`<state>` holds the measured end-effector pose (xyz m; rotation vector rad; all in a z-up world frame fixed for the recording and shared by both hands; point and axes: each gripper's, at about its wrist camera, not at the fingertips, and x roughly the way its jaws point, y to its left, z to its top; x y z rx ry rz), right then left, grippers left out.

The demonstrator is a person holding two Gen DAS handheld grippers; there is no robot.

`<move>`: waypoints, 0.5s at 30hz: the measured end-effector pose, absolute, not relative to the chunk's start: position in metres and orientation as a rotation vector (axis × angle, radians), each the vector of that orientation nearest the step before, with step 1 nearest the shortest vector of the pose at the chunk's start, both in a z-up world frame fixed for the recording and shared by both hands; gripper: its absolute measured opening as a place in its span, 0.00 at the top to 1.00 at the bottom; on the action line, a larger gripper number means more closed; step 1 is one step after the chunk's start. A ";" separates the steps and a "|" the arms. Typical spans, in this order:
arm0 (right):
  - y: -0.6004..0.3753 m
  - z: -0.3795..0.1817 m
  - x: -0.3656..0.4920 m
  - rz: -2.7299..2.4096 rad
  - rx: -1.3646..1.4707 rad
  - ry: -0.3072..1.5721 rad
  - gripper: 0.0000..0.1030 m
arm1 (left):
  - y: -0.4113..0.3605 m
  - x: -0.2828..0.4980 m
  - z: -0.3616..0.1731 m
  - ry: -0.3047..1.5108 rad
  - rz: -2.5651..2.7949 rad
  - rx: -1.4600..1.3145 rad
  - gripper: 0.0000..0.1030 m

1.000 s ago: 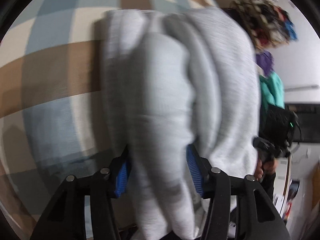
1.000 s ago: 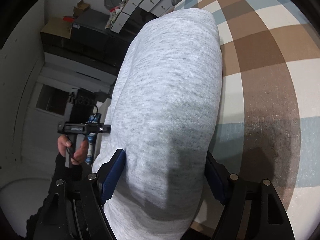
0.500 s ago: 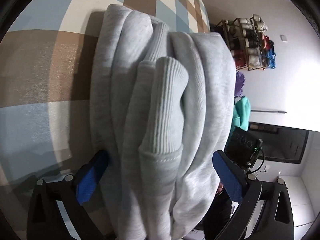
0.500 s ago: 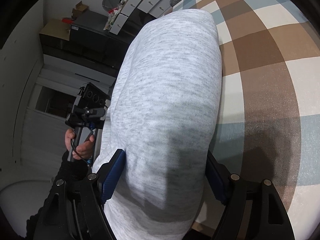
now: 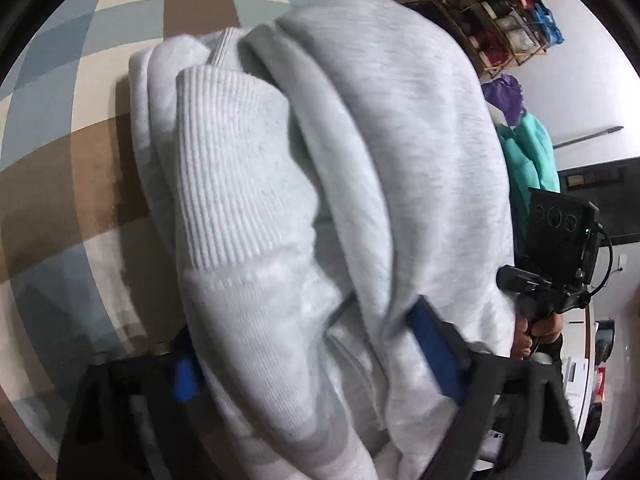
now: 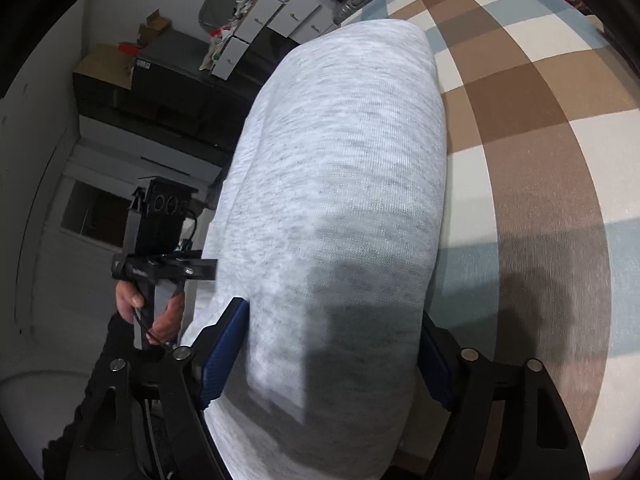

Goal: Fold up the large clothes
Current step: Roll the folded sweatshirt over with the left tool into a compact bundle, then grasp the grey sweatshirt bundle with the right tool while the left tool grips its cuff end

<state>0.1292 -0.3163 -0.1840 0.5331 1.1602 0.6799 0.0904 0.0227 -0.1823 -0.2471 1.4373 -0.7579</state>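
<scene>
A folded light grey sweatshirt [image 5: 360,160] lies as a thick bundle on the checked cloth, its ribbed cuff [image 5: 228,184] on top at the left. My left gripper [image 5: 308,360] grips the near end; its jaws are closing, with the blue pads [image 5: 432,344] pressed into the folds. From the other side my right gripper [image 6: 328,356] is shut on the smooth rounded end of the sweatshirt [image 6: 344,160], a pad on each flank. Each view shows the opposite gripper's black housing [image 5: 560,232] [image 6: 160,240] with a hand under it.
The blue, brown and cream checked cloth [image 5: 80,160] [image 6: 540,160] spreads out beyond the bundle. A rack of shoes [image 5: 500,20] and hanging teal and purple clothes [image 5: 528,152] stand by the wall. Dark cabinets with boxes [image 6: 160,80] stand behind.
The left gripper spread wide around the bundle, then drew in again on its folds and rolled a little. The right gripper kept its hold and place.
</scene>
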 end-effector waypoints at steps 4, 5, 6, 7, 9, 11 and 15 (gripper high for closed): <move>-0.317 -0.178 0.112 0.749 0.538 1.145 0.28 | 0.031 0.078 -0.179 1.426 -0.783 -0.276 0.52; -0.317 -0.178 0.109 0.763 0.539 1.143 0.28 | 0.032 0.073 -0.179 1.421 -0.789 -0.268 0.52; -0.317 -0.180 0.107 0.766 0.541 1.142 0.28 | 0.035 0.070 -0.180 1.418 -0.791 -0.270 0.52; -0.318 -0.184 0.108 0.762 0.553 1.141 0.28 | 0.034 0.072 -0.181 1.418 -0.789 -0.283 0.52; -0.322 -0.189 0.113 0.765 0.592 1.139 0.28 | 0.030 0.078 -0.183 1.425 -0.792 -0.320 0.52; -0.324 -0.192 0.117 0.765 0.616 1.131 0.28 | 0.029 0.085 -0.184 1.433 -0.786 -0.356 0.53; -0.318 -0.184 0.110 0.676 0.601 1.131 0.28 | 0.035 0.079 -0.178 1.409 -0.783 -0.355 0.60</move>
